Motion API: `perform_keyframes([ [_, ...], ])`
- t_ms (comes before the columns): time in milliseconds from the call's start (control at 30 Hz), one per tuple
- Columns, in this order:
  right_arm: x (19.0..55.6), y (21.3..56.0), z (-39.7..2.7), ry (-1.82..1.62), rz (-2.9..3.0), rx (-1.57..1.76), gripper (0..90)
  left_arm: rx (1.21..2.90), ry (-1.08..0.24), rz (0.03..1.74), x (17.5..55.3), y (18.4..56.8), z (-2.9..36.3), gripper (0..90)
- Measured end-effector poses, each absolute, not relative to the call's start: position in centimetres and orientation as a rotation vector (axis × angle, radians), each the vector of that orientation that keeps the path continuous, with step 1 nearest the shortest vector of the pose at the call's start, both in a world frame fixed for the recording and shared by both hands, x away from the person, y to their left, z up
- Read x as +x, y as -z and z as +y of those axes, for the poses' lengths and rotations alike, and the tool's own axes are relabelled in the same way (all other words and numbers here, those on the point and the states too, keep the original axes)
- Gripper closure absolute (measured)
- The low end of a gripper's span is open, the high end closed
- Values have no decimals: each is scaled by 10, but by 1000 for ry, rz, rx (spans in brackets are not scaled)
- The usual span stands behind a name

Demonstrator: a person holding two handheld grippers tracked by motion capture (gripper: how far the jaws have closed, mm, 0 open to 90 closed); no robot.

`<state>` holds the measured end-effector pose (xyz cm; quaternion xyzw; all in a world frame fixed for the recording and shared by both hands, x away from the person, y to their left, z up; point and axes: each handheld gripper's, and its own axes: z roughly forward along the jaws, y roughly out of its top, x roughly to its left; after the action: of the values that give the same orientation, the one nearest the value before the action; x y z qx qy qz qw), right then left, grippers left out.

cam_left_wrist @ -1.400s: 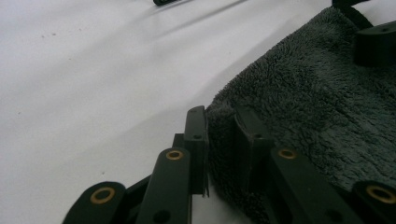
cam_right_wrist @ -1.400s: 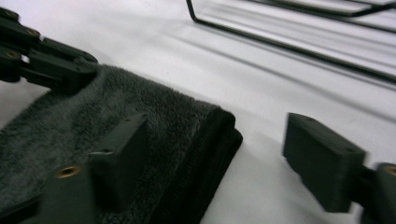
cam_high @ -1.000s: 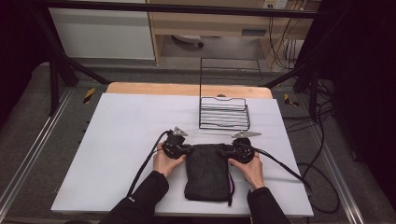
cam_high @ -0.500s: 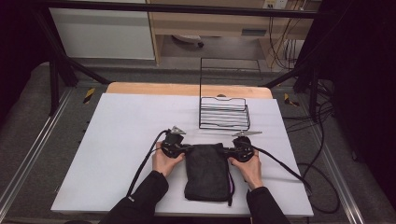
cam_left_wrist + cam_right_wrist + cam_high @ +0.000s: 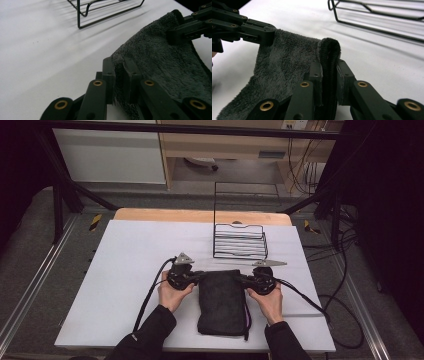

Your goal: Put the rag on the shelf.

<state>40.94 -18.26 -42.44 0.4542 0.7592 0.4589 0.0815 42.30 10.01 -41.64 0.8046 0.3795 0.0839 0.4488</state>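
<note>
Two grippers clamp the dark towel's (image 5: pixel 222 300) far corners: the left gripper (image 5: pixel 119 82) pinches the left corner, while the right gripper (image 5: pixel 329 82), whose jaws have just been closing, presses a folded edge at the right. Its near end lies on the white table (image 5: pixel 115 270). Hands cover both gripper bodies from above. A black wire rack (image 5: pixel 239 240) stands just beyond, unobstructed.
</note>
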Motion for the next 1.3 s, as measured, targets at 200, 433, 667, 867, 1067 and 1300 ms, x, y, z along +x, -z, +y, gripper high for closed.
perform_keyframes([
  [200, 403, 419, -183, -1398, 2241, 1340, 785, 1973, -229, 920, 416, 409, 101, 813],
  [433, 397, 410, -182, -1408, 2214, 1299, 787, 1949, -246, 900, 410, 399, 104, 813],
  [667, 390, 400, -184, -1422, 2173, 1268, 789, 1929, -269, 881, 404, 386, 101, 814],
  [867, 384, 390, -187, -1439, 2127, 1250, 790, 1912, -295, 851, 400, 373, 98, 814],
  [1067, 378, 378, -190, -1448, 2082, 1212, 791, 1899, -321, 820, 397, 360, 95, 814],
  [1300, 374, 363, -193, -1456, 2034, 1177, 792, 1880, -340, 791, 395, 348, 92, 814],
])
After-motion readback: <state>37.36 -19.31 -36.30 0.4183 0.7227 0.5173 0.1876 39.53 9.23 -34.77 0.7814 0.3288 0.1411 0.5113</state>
